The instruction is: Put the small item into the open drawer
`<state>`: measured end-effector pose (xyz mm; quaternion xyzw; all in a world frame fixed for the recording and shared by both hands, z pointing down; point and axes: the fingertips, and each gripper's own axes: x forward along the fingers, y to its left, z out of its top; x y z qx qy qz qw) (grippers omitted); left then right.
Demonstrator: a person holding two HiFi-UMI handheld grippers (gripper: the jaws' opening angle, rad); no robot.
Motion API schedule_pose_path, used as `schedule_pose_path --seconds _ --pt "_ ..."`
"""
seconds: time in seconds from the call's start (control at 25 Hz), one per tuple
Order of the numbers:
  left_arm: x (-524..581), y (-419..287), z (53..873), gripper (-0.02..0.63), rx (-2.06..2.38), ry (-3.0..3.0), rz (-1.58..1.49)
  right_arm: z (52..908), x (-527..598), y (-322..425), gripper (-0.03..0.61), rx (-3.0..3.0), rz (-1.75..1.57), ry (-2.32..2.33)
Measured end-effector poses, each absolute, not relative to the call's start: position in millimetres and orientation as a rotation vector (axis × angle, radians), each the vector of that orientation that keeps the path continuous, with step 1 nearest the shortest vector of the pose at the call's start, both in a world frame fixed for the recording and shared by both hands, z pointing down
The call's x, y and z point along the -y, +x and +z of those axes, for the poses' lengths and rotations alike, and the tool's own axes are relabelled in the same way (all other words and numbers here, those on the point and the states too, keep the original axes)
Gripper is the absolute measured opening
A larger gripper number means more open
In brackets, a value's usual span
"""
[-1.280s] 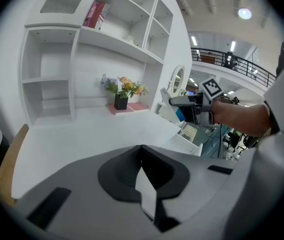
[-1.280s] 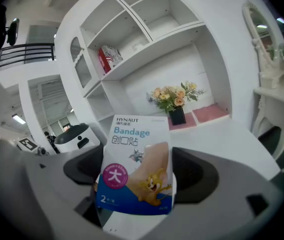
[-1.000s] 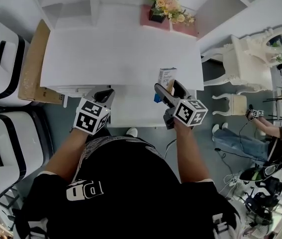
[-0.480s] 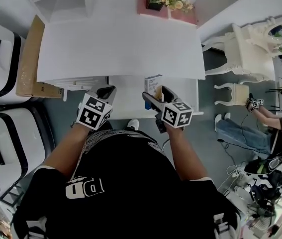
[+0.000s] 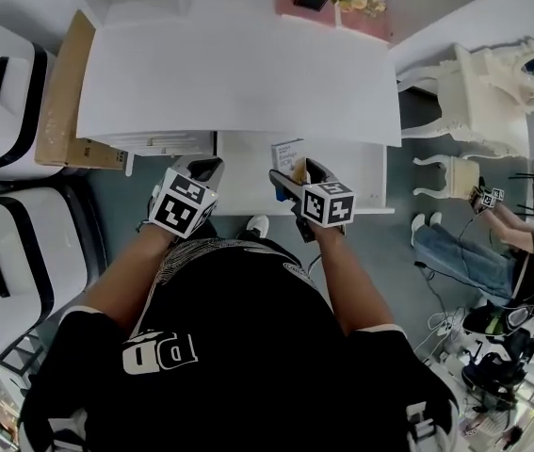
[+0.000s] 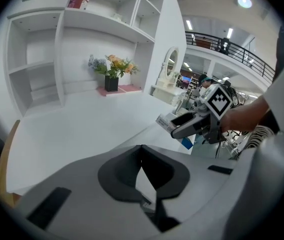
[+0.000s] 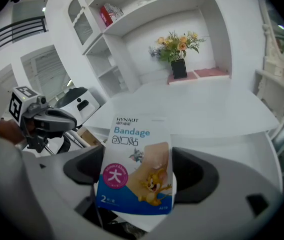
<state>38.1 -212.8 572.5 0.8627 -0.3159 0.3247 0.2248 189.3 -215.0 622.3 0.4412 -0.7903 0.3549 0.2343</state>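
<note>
The small item is a flat bandage box (image 7: pixel 134 164). Its upper part is white with "HYNAUT Bandage" in blue print and a line of Chinese characters. Below that come a skin-toned plaster strip, a cartoon cat and mouse, and a magenta disc with a white character. A blue band runs along the bottom edge.

The right hand-held gripper (image 7: pixel 136 184) is clamped on the lower end of the box, which stands upright between its jaws. In the head view this gripper (image 5: pixel 297 169) holds the box (image 5: pixel 288 152) over the open drawer (image 5: pixel 243 163). The drawer is white and pulled out from under the near edge of the white desk (image 5: pixel 238 73). Whether the box touches the drawer's floor cannot be told, and nothing else can be made out in the drawer.

The left hand-held gripper (image 6: pixel 144 184) has its jaws together at the tips and holds nothing. It sits at the drawer's left end (image 5: pixel 202 170), well apart from the box.

At the far side of the desk, a dark vase (image 7: pixel 179 69) holds yellow and orange flowers (image 7: pixel 178 44). It stands at the left end of a pink mat (image 7: pixel 209 74). A red item (image 7: pixel 105 16) stands in the white shelf unit (image 7: pixel 131 14) behind the desk.
</note>
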Motion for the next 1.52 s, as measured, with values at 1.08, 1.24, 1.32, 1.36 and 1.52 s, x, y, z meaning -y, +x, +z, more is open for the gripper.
schedule_pose_path --seconds 1.08,1.24,1.32,1.36,1.52 --pt "213 -17 577 0.014 0.971 2.286 0.846 765 232 167 0.422 1.826 0.733 0.854" --pt "214 -19 578 0.014 0.972 2.269 0.845 783 228 167 0.422 1.789 0.620 0.736" --pt "215 -20 580 0.014 0.972 2.263 0.846 789 230 166 0.422 1.770 0.515 0.661" --pt "216 -20 581 0.014 0.973 2.261 0.847 792 230 166 0.422 1.755 0.482 0.631" --pt "216 -26 583 0.014 0.985 2.243 0.848 805 228 161 0.422 1.737 0.438 0.571"
